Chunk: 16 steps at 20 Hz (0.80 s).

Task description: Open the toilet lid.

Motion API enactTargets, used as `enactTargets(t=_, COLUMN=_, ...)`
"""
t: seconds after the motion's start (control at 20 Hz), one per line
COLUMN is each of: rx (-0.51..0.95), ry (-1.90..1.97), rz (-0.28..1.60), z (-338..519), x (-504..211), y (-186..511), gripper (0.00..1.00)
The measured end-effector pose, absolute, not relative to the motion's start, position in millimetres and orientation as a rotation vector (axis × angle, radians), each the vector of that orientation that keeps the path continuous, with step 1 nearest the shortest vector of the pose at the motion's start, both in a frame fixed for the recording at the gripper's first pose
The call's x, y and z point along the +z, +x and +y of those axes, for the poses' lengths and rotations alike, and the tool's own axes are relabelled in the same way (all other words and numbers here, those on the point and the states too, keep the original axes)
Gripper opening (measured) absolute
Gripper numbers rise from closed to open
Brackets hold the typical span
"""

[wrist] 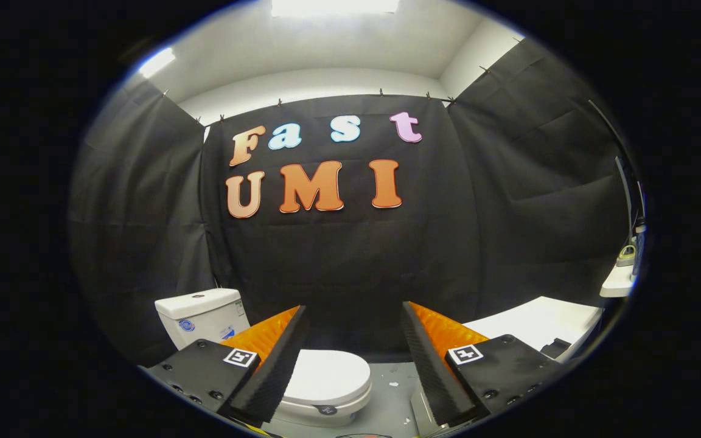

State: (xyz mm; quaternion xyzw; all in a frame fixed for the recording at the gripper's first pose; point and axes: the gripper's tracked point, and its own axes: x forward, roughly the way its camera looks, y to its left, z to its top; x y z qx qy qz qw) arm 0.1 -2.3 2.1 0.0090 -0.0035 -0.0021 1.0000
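No readable text on anything here. Toilet tank (201,315) carries a round blue sticker and a small label, both too small to read. Tool (353,356) mounts carry square black-and-white marker tags, no words.

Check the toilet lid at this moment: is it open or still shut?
Shut. The toilet lid lies flat over the bowl, in front of the tank. The gripper is open above it, fingers spread and touching nothing.

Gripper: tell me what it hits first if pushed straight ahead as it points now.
Probably the black cloth wall. The open gripper aims above the closed toilet lid, which lies low between the fingers, so the line looks free until the cloth; depth is uncertain.
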Motion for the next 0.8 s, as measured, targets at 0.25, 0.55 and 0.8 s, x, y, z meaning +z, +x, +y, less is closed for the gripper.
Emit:
enactTargets(t=0.25, rx=-0.008, ry=0.024, rz=0.001, z=-5, x=-4, y=1, gripper=0.98)
enactTargets(t=0.55, rx=-0.009, ry=0.048, rz=0.004, z=-1, x=-11, y=9, gripper=0.98)
enactTargets(t=0.8, rx=0.020, ry=0.186, rz=0.002, z=19, x=-28, y=35, gripper=0.98)
